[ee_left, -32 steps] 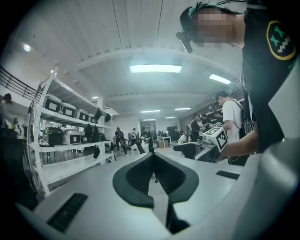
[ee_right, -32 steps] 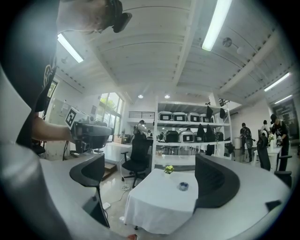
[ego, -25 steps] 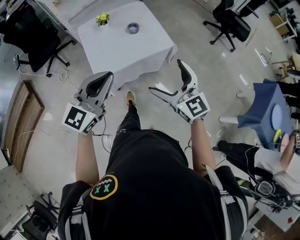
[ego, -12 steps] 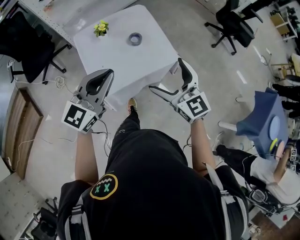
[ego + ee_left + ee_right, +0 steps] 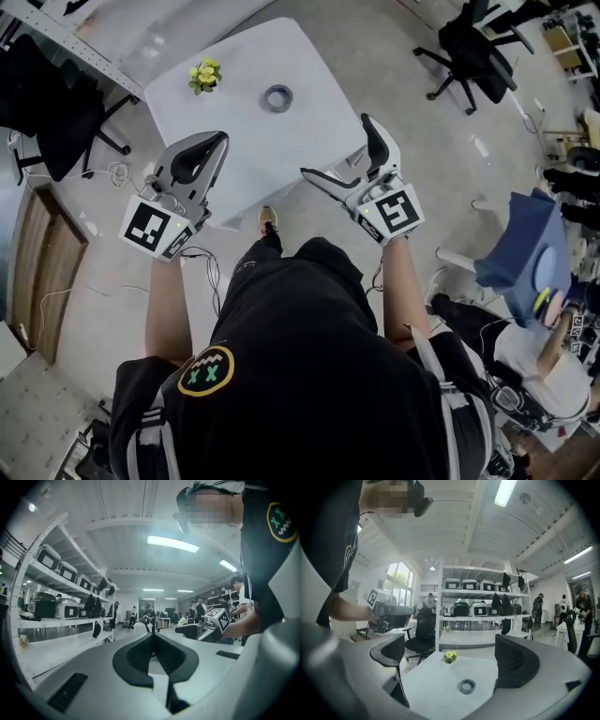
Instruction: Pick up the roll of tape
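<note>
Two grippers held up near the table, neither touching the tape.
On the left gripper [image 5: 152,639] the jaws were pressed together at their tips with nothing between them. On the right gripper [image 5: 336,148] they stood wide apart and empty. Both hung in the air by the closest edge of the white table [image 5: 244,150]. The roll of tape [image 5: 277,97] lay flat on the tabletop, well apart from both grippers, with a small yellow flower [image 5: 204,75] near it.

I'm seeing grey concrete floor [image 5: 450,187], a white table [image 5: 253,141], black office chairs [image 5: 473,47], shelving [image 5: 478,592], ceiling strip lights [image 5: 172,543], one bright window [image 5: 396,581].
</note>
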The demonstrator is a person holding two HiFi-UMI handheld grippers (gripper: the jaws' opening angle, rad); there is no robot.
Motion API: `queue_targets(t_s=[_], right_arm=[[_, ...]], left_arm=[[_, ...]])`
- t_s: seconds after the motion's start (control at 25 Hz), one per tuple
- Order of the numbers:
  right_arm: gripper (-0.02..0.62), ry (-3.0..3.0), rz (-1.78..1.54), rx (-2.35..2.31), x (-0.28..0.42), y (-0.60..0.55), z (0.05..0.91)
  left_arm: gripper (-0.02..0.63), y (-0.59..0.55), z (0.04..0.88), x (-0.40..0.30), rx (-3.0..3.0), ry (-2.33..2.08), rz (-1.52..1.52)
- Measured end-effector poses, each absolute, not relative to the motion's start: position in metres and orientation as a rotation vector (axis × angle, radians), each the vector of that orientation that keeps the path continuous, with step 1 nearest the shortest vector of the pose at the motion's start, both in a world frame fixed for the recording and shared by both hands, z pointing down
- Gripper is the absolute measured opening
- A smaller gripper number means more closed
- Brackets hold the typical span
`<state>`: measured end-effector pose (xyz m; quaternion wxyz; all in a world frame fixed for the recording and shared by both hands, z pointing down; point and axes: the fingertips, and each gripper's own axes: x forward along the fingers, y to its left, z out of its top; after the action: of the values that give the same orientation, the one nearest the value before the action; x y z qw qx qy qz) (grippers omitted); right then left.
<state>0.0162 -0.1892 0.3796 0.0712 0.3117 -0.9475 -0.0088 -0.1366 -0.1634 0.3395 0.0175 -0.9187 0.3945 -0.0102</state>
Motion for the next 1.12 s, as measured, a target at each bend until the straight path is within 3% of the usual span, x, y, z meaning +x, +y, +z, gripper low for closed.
queue_targets(t_s=[0.56,1.12], right_arm=[[0.6,-2.935,-0.03,0.759,0.022,-0.261,0.382],[0.598,-2.946,-0.172,0.717,-0.027,-0.337,0.374]], left_arm=[[0.018,-0.221,0.345,-0.103,-2.796,1.385,-0.06],[0.018,-0.23,0.344,-0.122,-2.766,1.458,-0.063]])
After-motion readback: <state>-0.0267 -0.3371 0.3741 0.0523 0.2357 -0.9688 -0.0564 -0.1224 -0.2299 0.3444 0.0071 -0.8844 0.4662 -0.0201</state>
